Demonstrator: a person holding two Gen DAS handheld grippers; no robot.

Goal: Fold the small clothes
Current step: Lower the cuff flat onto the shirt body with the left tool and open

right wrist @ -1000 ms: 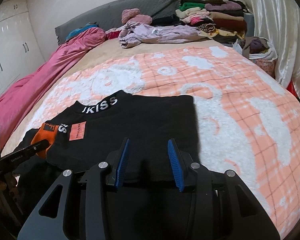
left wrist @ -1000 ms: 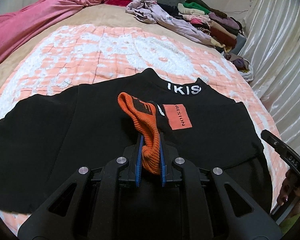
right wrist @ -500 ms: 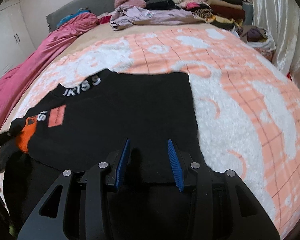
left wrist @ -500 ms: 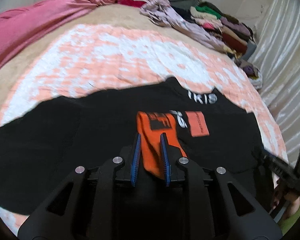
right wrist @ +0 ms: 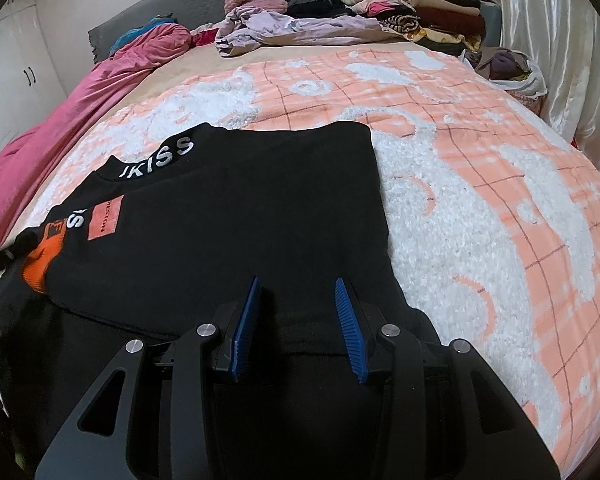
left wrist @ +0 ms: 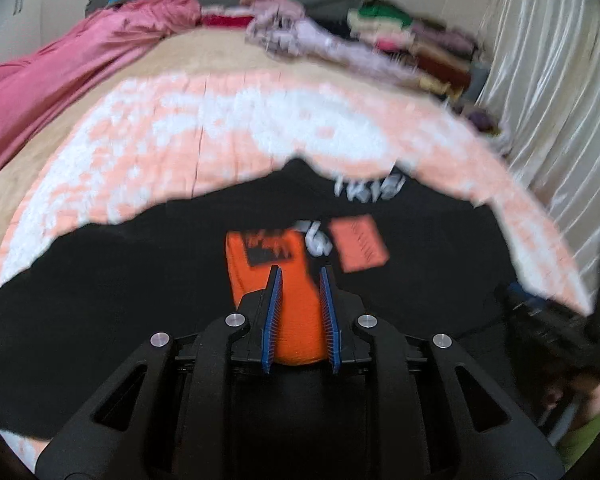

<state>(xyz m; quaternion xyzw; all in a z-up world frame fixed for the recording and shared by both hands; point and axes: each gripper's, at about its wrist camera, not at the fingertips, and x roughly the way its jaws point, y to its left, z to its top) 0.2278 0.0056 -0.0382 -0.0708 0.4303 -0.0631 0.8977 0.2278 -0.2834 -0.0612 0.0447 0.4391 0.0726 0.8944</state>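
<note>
A black sweatshirt (right wrist: 236,216) with a white-lettered collar and an orange patch lies flat on the peach and white blanket (right wrist: 480,160). It also shows in the blurred left wrist view (left wrist: 100,288). Its sleeve is folded across the chest, and the orange cuff (left wrist: 288,300) lies flat on the black cloth. My left gripper (left wrist: 299,276) is open, its blue pads apart on either side of the cuff. The cuff also shows in the right wrist view (right wrist: 40,264). My right gripper (right wrist: 296,284) is open and empty over the sweatshirt's right side.
A pink quilt (right wrist: 80,104) lies along the left of the bed. A lilac garment (right wrist: 284,28) and a stack of folded clothes (right wrist: 420,4) sit at the far end. White curtains (right wrist: 560,40) hang at the right. A bag of clothes (right wrist: 508,68) sits by them.
My left gripper has opened and let go of the orange cuff, which now lies flat on the sweatshirt. My right gripper stays open and has edged forward over the cloth.
</note>
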